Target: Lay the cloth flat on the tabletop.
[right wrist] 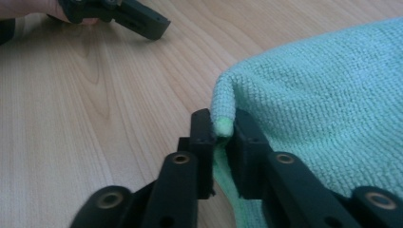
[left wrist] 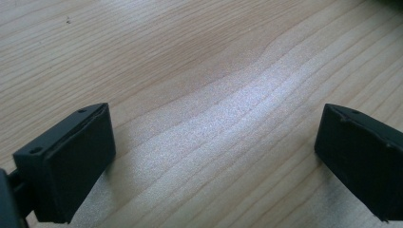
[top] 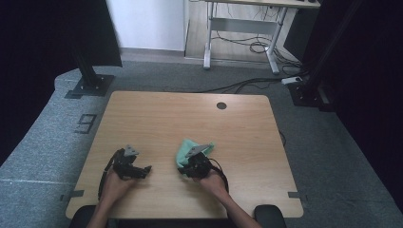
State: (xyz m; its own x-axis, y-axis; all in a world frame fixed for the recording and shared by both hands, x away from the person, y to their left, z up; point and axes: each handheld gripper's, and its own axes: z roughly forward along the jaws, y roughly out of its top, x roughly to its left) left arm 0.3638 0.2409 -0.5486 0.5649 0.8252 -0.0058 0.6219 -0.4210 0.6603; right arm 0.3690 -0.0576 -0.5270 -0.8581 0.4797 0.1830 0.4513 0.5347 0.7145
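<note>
Right gripper [right wrist: 223, 137] near the table's front edge, jaws nearly together, pinching a folded corner of the green cloth [right wrist: 323, 104], left gripper [left wrist: 214, 156] beside it, jaws wide apart over bare wooden table [top: 161, 114], cloth lying mid-table beyond.

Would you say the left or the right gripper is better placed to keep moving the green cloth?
Right: the right gripper already pinches the green cloth, while the left gripper hangs open over bare table.
</note>
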